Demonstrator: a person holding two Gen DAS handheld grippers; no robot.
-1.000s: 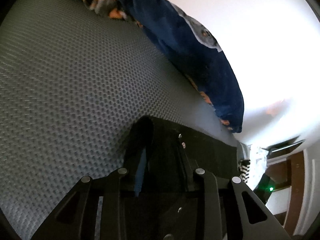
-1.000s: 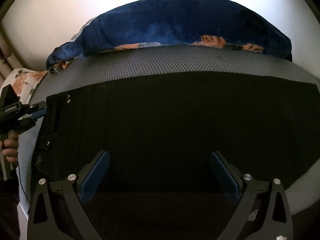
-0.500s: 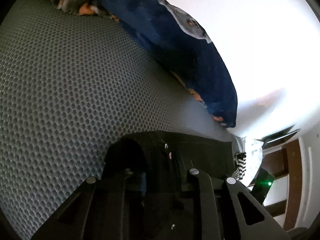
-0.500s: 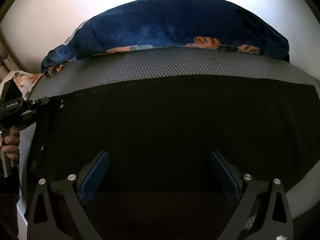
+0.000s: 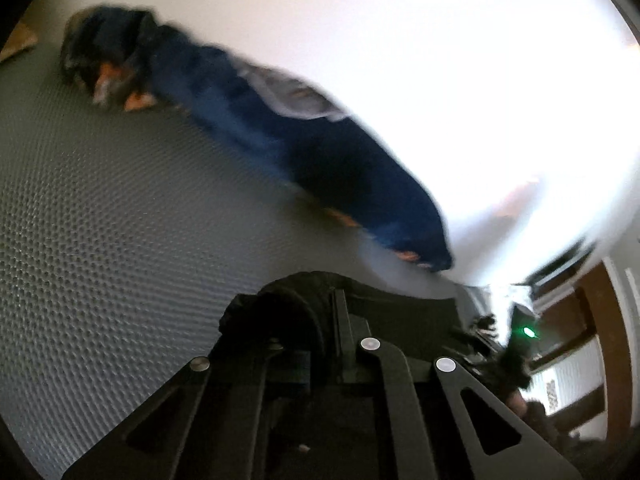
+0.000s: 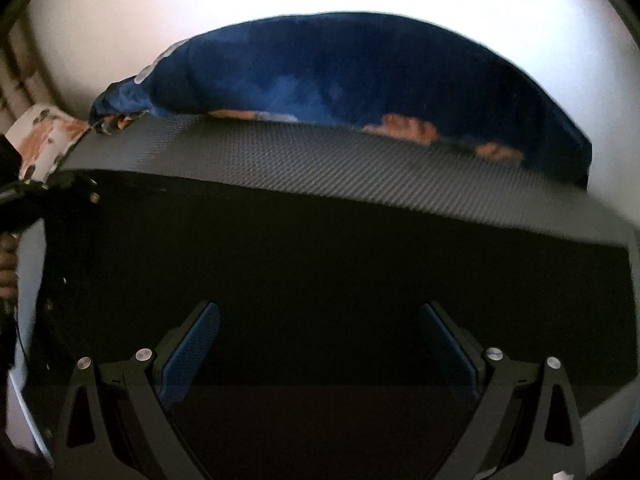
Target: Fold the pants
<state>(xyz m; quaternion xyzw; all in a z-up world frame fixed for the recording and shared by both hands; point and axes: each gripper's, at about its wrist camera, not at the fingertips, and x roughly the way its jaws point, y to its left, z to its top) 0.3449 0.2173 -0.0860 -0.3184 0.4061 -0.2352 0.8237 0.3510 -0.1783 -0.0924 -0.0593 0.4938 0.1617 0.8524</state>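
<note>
Black pants [image 6: 320, 260] lie spread flat across a grey mesh mattress [image 6: 320, 160]. My right gripper [image 6: 320, 344] hovers over their near edge, open, its blue pads [image 6: 192, 344] wide apart with only flat cloth below. At the far left of the right wrist view, my left gripper [image 6: 60, 188] grips the pants' studded waist corner. In the blurred left wrist view its jaws are closing tight: the left gripper [image 5: 320, 320] is shut on a bunched fold of the black pants [image 5: 288, 292], lifted off the mattress [image 5: 120, 240].
A dark blue blanket [image 6: 360, 72] with orange patches lies bunched along the mattress's far edge against a white wall, also the blue blanket [image 5: 320, 152]. A floral pillow [image 6: 44, 140] sits at the far left. A person's hand [image 6: 8, 264] holds the left tool.
The left gripper's jaws have shut on the waist corner and it has risen, pulling the cloth up. The right gripper stays open and has shifted sideways, tilting its view.
</note>
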